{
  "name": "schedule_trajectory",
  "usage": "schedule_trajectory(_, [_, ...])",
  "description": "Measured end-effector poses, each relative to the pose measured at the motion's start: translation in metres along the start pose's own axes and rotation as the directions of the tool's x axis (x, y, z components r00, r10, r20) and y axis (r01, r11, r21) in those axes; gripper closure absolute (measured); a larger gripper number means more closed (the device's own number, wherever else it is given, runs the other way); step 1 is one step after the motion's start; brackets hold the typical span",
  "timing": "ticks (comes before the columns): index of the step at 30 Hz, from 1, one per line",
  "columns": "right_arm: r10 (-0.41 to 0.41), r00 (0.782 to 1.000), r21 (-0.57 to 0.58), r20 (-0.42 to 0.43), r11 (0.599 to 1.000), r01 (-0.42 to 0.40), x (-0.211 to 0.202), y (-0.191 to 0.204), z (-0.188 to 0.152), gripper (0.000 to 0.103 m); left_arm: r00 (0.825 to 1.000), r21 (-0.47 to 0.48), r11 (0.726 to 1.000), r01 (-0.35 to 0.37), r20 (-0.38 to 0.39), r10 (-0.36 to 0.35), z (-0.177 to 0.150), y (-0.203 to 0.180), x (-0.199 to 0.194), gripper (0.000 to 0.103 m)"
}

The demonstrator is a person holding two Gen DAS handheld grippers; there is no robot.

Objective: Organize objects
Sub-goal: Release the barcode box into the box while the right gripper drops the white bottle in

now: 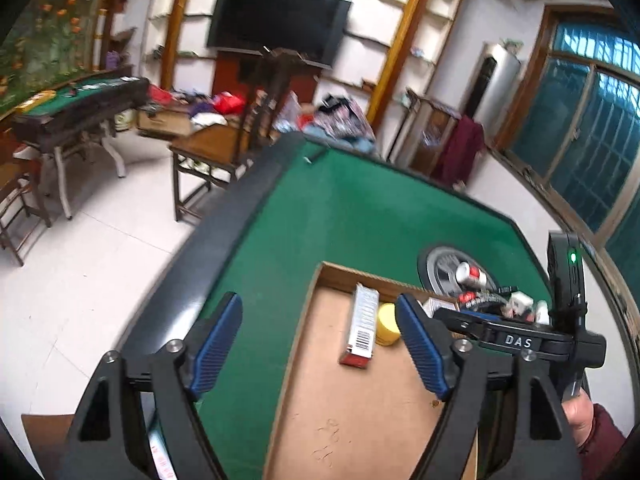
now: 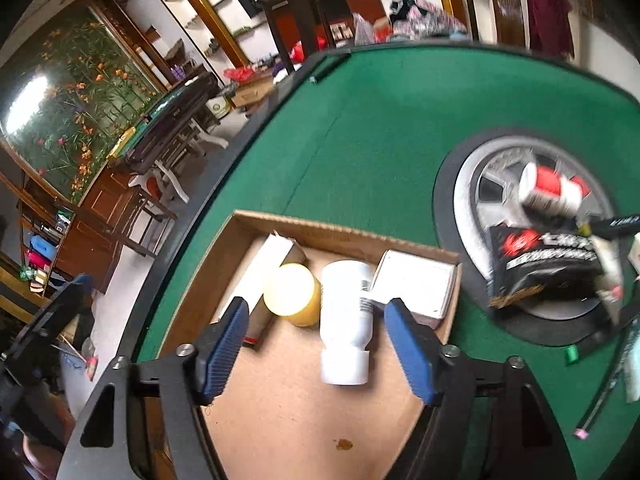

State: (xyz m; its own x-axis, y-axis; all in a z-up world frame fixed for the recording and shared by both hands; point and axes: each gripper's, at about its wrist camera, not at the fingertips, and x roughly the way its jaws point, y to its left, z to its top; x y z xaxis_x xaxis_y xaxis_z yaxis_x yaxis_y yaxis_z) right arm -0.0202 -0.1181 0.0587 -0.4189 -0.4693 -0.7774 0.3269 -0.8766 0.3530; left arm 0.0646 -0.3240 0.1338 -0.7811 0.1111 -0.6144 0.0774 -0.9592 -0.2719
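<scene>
A shallow cardboard box (image 2: 344, 236) lies on the green table (image 2: 380, 128). In it are a long white carton (image 2: 260, 276), a yellow round tub (image 2: 294, 294), a white bottle (image 2: 346, 328) lying flat and a white square box (image 2: 416, 284). My right gripper (image 2: 316, 344) is open and empty, just above the white bottle. My left gripper (image 1: 320, 340) is open and empty over the box's (image 1: 340, 420) left side; the carton (image 1: 362, 326) and yellow tub (image 1: 387, 322) lie ahead. The right gripper's body (image 1: 516, 340) crosses the left wrist view.
On the table's round centre disc (image 2: 480, 192) lie a red-and-white bottle (image 2: 554, 190), a black packet (image 2: 544, 264) and other small items. A pen (image 2: 600, 396) lies at right. Chairs, tables and a second green table (image 1: 80, 96) stand beyond the left edge.
</scene>
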Motion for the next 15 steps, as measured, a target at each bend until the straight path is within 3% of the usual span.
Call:
schedule_trajectory(6, [-0.043, 0.998, -0.015, 0.041, 0.999, 0.044, -0.032, -0.009, -0.008, 0.018, 0.999, -0.030, 0.999, 0.011, 0.033, -0.010, 0.000, -0.003, -0.027, 0.020])
schedule_trajectory(11, [-0.144, 0.983, -0.045, 0.114, 0.988, 0.150, -0.076, -0.030, -0.011, 0.015, 0.998, 0.019, 0.998, 0.064, 0.021, -0.064, -0.009, -0.036, -0.030, 0.020])
schedule_trajectory(13, [-0.159, 0.973, -0.052, 0.170, 0.984, 0.170, -0.104, -0.039, -0.012, 0.013, 0.996, 0.040, 0.995, 0.090, 0.012, -0.090, -0.012, -0.055, -0.027, 0.020])
schedule_trajectory(15, [-0.190, 0.944, -0.064, 0.270, 0.975, 0.214, -0.139, -0.043, -0.016, 0.007, 0.993, 0.058, 0.991, 0.120, -0.006, -0.120, -0.016, -0.074, -0.023, 0.020])
